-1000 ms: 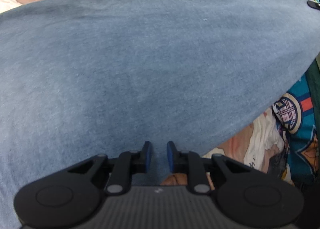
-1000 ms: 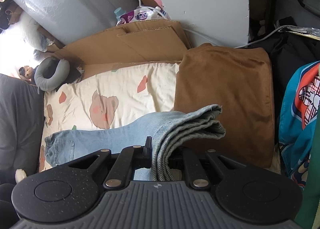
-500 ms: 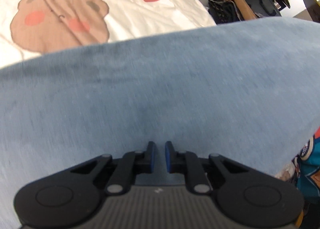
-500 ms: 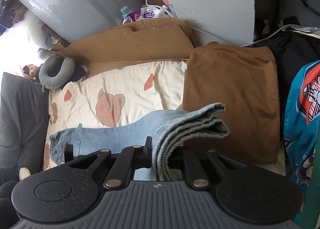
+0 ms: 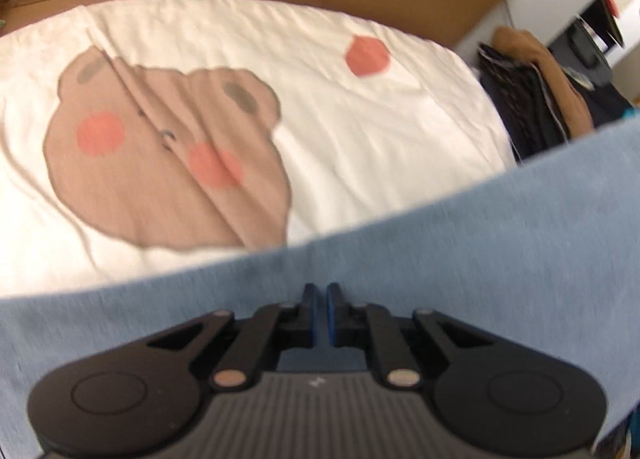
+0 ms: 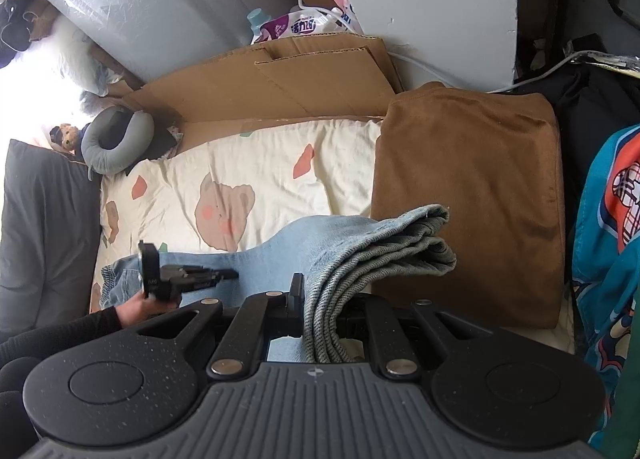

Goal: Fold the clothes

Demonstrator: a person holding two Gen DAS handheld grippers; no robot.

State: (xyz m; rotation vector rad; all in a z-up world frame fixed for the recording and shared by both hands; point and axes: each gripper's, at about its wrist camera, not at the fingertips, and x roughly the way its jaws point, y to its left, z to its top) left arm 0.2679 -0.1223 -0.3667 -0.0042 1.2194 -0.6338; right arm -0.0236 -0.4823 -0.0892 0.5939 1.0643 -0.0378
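Observation:
Light blue jeans [image 6: 320, 243] lie across a cream bedsheet with bear prints [image 6: 248, 183]. My right gripper [image 6: 320, 295] is shut on the bunched hem end of the jeans, held up above the bed. My left gripper [image 5: 320, 299] hovers over the flat jeans fabric [image 5: 480, 243], its jaws nearly together with a narrow gap and nothing between them. It also shows in the right wrist view [image 6: 228, 274], held by a hand over the jeans near the waist.
A folded brown garment [image 6: 468, 195] lies on the right of the bed. Flat cardboard [image 6: 280, 87] leans at the back. A grey neck pillow [image 6: 116, 139] sits at the far left. A colourful teal garment [image 6: 612, 239] hangs on the right.
My left gripper has pulled back across the jeans, so more bedsheet shows, and its jaws have narrowed. The right gripper still holds the hem; the left gripper has come into its view.

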